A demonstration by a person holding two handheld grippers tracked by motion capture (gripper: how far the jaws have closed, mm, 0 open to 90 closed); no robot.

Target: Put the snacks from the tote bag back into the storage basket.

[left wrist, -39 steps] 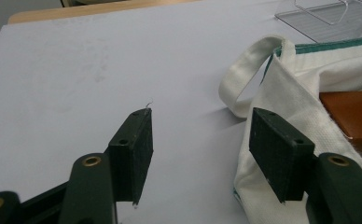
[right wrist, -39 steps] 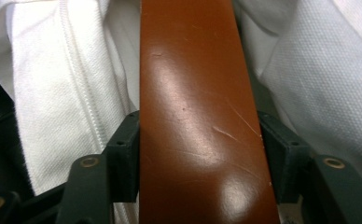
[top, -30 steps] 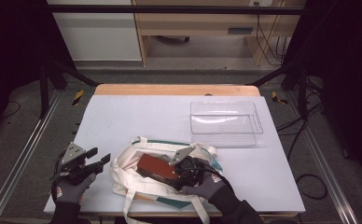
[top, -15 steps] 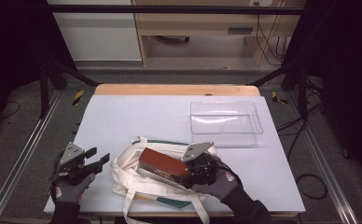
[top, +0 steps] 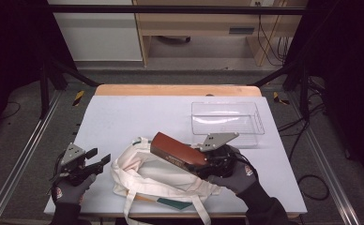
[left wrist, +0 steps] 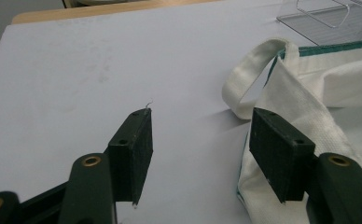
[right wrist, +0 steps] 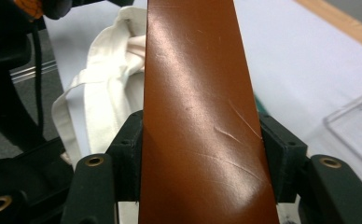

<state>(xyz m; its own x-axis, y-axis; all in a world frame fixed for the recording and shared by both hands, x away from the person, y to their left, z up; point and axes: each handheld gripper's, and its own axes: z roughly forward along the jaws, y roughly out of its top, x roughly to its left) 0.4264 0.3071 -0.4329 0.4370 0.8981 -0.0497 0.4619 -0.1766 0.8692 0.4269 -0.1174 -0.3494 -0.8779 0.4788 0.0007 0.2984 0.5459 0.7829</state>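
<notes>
High view looks forward and down from above the near edge, taking in the whole table (top: 138, 117). Left gripper view sits low near the near left corner, facing the far edge. Right gripper view is close up. All three share the cloth bag (top: 142, 176) (left wrist: 319, 93) (right wrist: 109, 84).

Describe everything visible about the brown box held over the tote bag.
The brown box is a long, narrow, glossy reddish-brown carton, looking like coated card, with fine scratches on its top face and a label strip along one side. It is lifted clear of the table, tilted, its far end up and pointing away from the person. The right hand-held gripper clamps its near end, jaws pressing both long sides. It hangs above the white tote bag.
</notes>
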